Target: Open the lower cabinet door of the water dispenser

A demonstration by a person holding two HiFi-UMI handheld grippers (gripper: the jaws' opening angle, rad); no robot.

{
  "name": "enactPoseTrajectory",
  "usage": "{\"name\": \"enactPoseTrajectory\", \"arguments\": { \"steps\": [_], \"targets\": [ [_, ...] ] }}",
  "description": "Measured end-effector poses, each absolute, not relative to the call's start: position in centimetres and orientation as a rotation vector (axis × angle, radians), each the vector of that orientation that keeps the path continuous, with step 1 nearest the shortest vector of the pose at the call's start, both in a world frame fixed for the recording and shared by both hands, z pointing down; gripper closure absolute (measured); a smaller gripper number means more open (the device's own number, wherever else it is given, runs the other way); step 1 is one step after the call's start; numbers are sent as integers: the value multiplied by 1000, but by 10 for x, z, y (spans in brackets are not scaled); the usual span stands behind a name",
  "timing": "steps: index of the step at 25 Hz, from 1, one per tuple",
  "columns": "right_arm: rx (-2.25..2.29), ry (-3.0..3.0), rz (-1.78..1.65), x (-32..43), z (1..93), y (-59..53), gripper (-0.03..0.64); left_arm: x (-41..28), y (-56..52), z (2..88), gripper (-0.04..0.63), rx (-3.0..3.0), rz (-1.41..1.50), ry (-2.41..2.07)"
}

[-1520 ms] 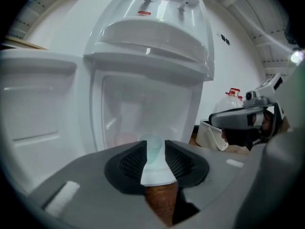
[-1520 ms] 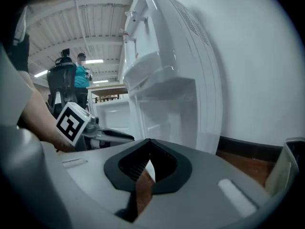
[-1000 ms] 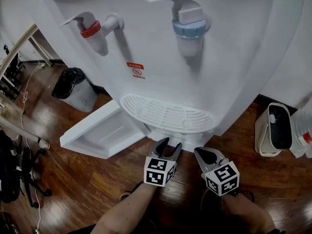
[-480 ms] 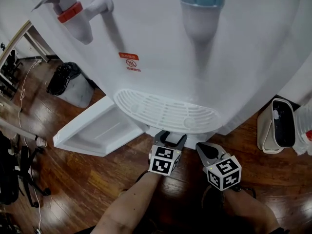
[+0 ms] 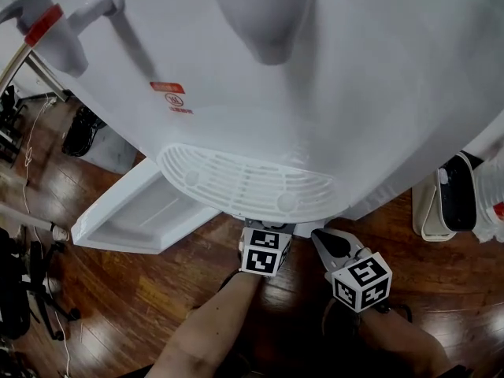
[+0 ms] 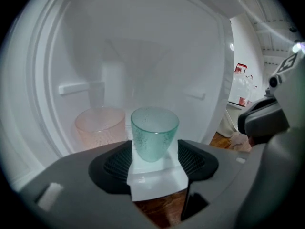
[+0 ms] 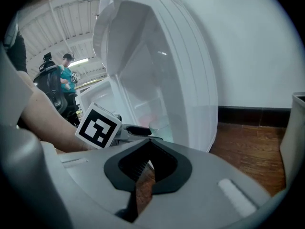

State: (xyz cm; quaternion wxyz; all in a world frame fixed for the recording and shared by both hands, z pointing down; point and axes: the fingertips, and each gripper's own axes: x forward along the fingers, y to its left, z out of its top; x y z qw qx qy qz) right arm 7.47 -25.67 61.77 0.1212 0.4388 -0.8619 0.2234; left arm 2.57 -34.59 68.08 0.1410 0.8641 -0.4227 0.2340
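The white water dispenser (image 5: 331,93) fills the head view, and its lower cabinet door (image 5: 142,211) stands swung out to the left. My left gripper (image 5: 266,228) reaches under the drip tray (image 5: 244,183) into the cabinet. Its jaws have just been opening. In the left gripper view it (image 6: 155,152) is open, and a green cup (image 6: 154,132) stands upright just beyond the pads, untouched. A pink cup (image 6: 100,128) stands left of the green one. My right gripper (image 5: 327,242) waits to the right outside the cabinet, and its jaws (image 7: 148,159) are shut with nothing held.
A black bin (image 5: 79,132) stands behind the open door. A white appliance (image 5: 449,199) and a water bottle (image 5: 492,187) sit on the wood floor at right. A chair base (image 5: 16,290) is at far left. A person (image 7: 64,75) stands far off.
My left gripper has moved forward and down under the drip tray, so its jaws are now hidden in the head view. The head has come closer to the dispenser. The right gripper has barely moved.
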Motion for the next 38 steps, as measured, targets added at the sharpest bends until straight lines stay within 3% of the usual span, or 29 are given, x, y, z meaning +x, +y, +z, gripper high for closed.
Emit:
{"name": "enactPoseTrajectory", "arguments": {
  "steps": [23,38],
  "targets": [
    [1270,-2482,748,90,643,-240,615,41,-365,695,245,2440,660,-1327],
    [1266,-2485,736,91,643,-239,615,40,-372,699,255,2416,682,-1375]
  ]
}}
